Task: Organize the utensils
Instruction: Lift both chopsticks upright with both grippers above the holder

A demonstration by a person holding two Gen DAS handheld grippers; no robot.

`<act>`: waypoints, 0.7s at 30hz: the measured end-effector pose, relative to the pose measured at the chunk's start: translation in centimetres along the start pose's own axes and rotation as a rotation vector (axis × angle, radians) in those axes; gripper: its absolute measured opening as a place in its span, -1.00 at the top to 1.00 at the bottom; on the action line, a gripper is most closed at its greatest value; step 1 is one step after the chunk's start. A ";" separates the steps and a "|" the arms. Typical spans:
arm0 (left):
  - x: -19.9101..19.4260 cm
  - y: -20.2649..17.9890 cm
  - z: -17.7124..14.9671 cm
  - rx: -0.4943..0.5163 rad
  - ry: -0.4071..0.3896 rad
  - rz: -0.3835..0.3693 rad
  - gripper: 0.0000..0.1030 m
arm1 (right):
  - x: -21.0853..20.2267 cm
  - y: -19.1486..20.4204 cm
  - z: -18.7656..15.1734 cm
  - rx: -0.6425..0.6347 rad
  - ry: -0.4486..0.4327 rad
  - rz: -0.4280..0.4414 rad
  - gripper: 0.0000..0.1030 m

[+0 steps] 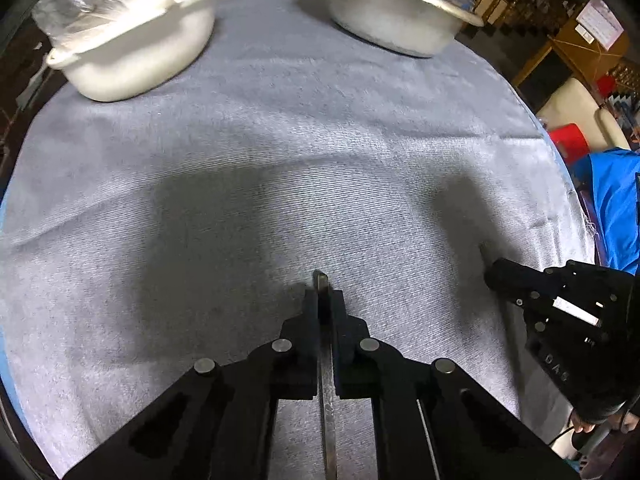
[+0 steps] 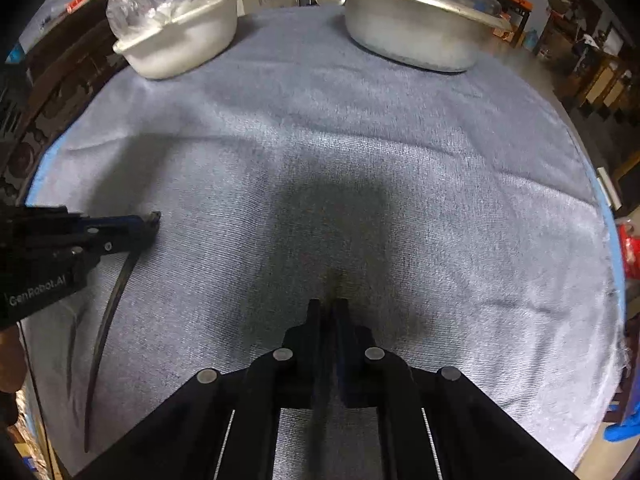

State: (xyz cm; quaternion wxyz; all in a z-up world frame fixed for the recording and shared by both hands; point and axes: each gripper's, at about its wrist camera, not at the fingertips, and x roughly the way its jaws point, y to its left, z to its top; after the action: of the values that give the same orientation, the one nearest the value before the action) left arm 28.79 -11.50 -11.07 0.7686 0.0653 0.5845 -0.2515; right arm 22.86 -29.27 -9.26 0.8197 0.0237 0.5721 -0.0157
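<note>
Both pairs of tongs point steeply down at the grey cloth (image 1: 304, 128) that covers the bench. Left tongs (image 1: 322, 280) are clamped tight on a thin metal utensil (image 1: 326, 384), whose tip pokes out just beyond the fingertips while its long curved shaft runs back under the tool toward the near edge of the cloth. Right tongs (image 2: 328, 304) are fully closed as well; whether anything sits between their fingertips I cannot tell. At the far edge of the cloth stand a white plastic bowl (image 2: 188, 40) stuffed with a clear bag, to the left, and a lidded metal pot (image 2: 416, 28), to the right.
</note>
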 end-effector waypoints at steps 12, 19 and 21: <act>-9.2 2.4 -2.3 -0.104 -0.258 -0.041 0.90 | -7.5 -1.1 -3.2 0.028 -0.281 0.073 0.88; -16.7 2.0 -5.9 -0.099 -0.431 -0.015 0.90 | -13.4 -1.0 -6.1 0.045 -0.453 0.091 0.88; -18.6 1.5 -7.5 -0.094 -0.477 -0.010 0.90 | -14.7 -0.9 -7.0 0.049 -0.494 0.093 0.88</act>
State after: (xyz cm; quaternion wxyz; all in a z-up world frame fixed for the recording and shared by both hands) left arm 19.46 -1.52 3.68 0.8858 -0.0349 0.3980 -0.2362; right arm 11.15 -29.84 2.12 0.9336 0.0655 0.3522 0.0030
